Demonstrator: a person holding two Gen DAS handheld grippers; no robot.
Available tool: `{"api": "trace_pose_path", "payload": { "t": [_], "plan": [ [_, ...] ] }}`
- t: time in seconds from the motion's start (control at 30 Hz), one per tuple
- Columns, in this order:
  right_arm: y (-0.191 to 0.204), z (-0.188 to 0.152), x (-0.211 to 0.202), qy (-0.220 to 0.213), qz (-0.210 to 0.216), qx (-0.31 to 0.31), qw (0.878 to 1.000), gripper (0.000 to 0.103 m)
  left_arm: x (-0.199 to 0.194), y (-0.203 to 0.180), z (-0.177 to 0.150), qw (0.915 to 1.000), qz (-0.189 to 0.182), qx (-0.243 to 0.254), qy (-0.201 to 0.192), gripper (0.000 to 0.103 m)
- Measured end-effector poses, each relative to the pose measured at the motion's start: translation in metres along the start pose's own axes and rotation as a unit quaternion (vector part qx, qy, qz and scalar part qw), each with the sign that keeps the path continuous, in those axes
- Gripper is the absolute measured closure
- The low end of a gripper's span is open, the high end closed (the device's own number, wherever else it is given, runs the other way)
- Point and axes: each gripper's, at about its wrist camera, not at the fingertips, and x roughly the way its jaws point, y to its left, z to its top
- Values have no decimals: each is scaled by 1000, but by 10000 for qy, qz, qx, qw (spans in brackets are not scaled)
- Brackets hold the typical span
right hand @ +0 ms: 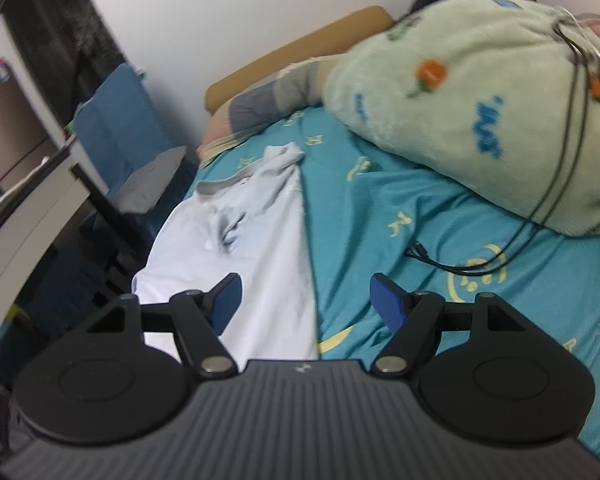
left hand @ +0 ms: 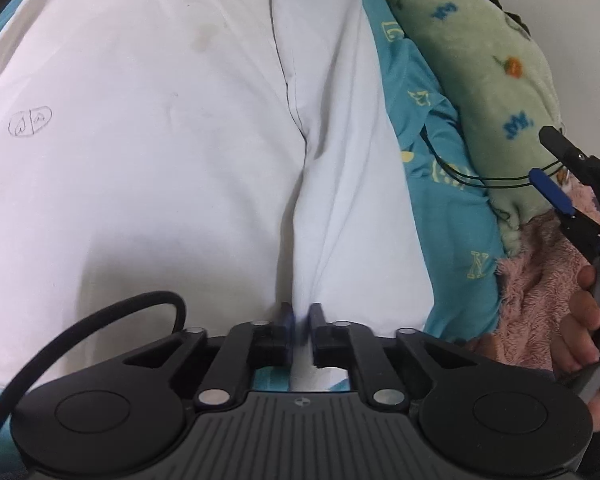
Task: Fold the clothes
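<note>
A white polo shirt (left hand: 160, 140) lies spread on a teal bedsheet (left hand: 432, 148), collar at the far end. My left gripper (left hand: 302, 320) is shut on the shirt's near hem, with a fold of cloth running up from between the fingers. The shirt also shows in the right wrist view (right hand: 256, 240), partly folded lengthwise. My right gripper (right hand: 306, 300) is open and empty above the shirt's right edge and the sheet (right hand: 400, 208). It also shows at the right edge of the left wrist view (left hand: 556, 168), held by a hand.
A green fleece blanket (right hand: 480, 92) is bunched at the right, with a pink fluffy one (left hand: 540, 280) beside it. Black cables (right hand: 540, 216) run over the blanket and sheet. A tan headboard (right hand: 296, 52), a blue chair (right hand: 116, 120) and shelves (right hand: 16, 120) stand by the bed's left side.
</note>
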Motion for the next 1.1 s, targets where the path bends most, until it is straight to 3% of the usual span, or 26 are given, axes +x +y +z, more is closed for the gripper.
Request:
{"api": "trace_pose_path", "payload": {
  "t": [0.03,0.13,0.2,0.3,0.37,0.43,0.53,0.67,0.77,0.9,1.03,1.1],
  "plan": [
    [5,-2,-1,-28,-25,-104,9999,30,-1,3,3,10000,87,18,-10,69],
    [16,-3,0,-133,-134,-315,9993,30,-11,-5,30,9985,357,207,-370,41],
    [19,-2,5,-191,-213,-367,9989,30,-12,-10,61,9950,570,352,-744,36],
    [21,1,18,-275,-338,-417,9982,30,0,-20,122,9805,1179,637,-1440,28],
    [22,4,31,-318,-426,-434,9976,30,20,-33,164,9640,1602,1028,-1858,28],
    [21,5,45,-304,-516,-460,9971,30,45,-48,199,9348,2259,1521,-2282,27],
    [19,2,67,-148,-630,-499,9967,31,79,-49,246,9180,2610,1483,-2590,23],
    [9,0,90,131,-535,-306,9980,31,117,-38,290,9094,2941,1257,-2660,24],
    [3,0,102,208,-495,-192,9984,31,133,-24,297,8973,3256,1430,-2615,24],
    [-5,0,116,364,-410,91,9985,31,111,-5,291,8806,3435,1224,-3027,24],
    [-7,-2,122,410,-333,121,9985,31,74,19,276,8691,3640,659,-3283,24],
    [-5,-2,122,367,-316,39,9988,31,53,27,263,8703,3605,516,-3316,26]
  ]
}}
